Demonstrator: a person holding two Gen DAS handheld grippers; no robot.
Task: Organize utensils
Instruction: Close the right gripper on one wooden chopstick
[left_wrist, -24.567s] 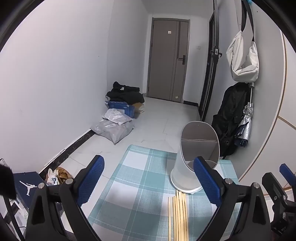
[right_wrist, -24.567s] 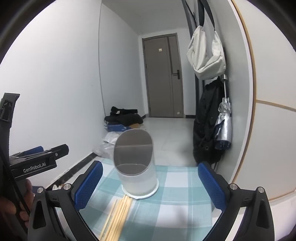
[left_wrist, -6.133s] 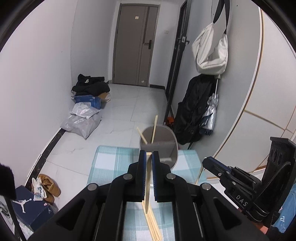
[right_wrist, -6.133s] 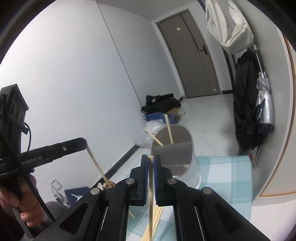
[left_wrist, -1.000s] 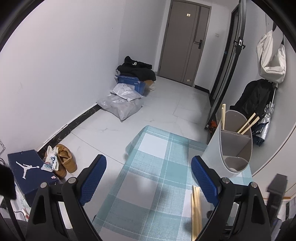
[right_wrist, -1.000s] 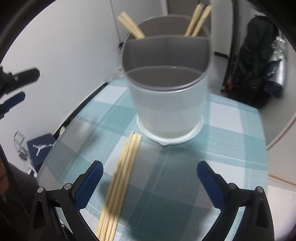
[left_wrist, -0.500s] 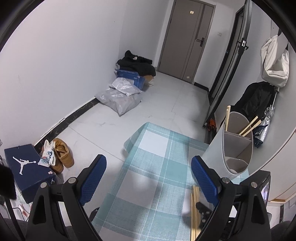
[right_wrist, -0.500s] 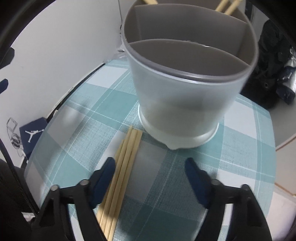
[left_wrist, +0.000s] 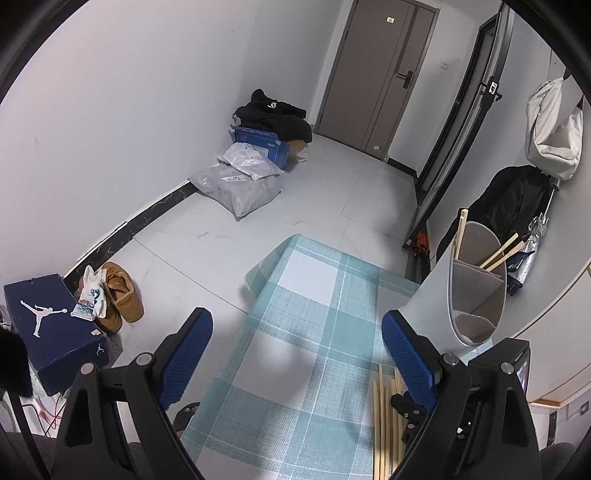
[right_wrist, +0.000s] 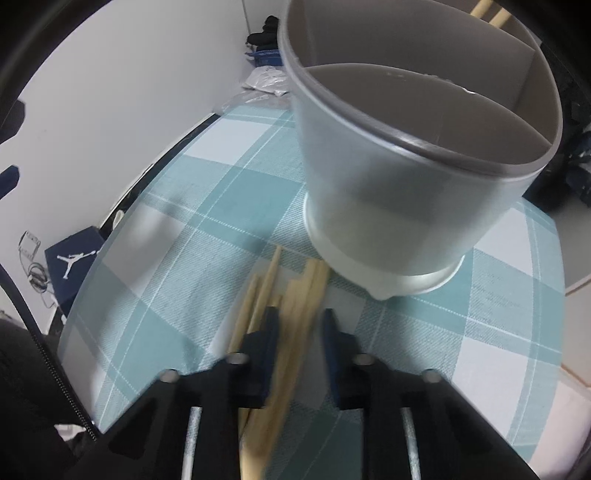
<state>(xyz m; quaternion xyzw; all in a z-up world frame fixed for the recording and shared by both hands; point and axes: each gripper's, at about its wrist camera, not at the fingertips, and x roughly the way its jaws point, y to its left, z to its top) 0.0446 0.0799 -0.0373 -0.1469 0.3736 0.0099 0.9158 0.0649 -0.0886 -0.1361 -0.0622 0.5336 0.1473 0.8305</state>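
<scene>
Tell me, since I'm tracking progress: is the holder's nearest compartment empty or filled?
Empty, as far as visible. The utensil holder shows bare grey walls in its near section; chopstick tips poke out only at the far side.

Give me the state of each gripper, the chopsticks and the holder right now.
Left hand-held gripper: open, empty.
Right hand-held gripper: partly closed around loose chopsticks, blurred.
Holder: upright on cloth.
Sorted chopsticks: leaning in holder's far compartments.

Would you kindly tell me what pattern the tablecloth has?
The tablecloth has a teal-and-white plaid check, clearest in the left wrist view.
</scene>
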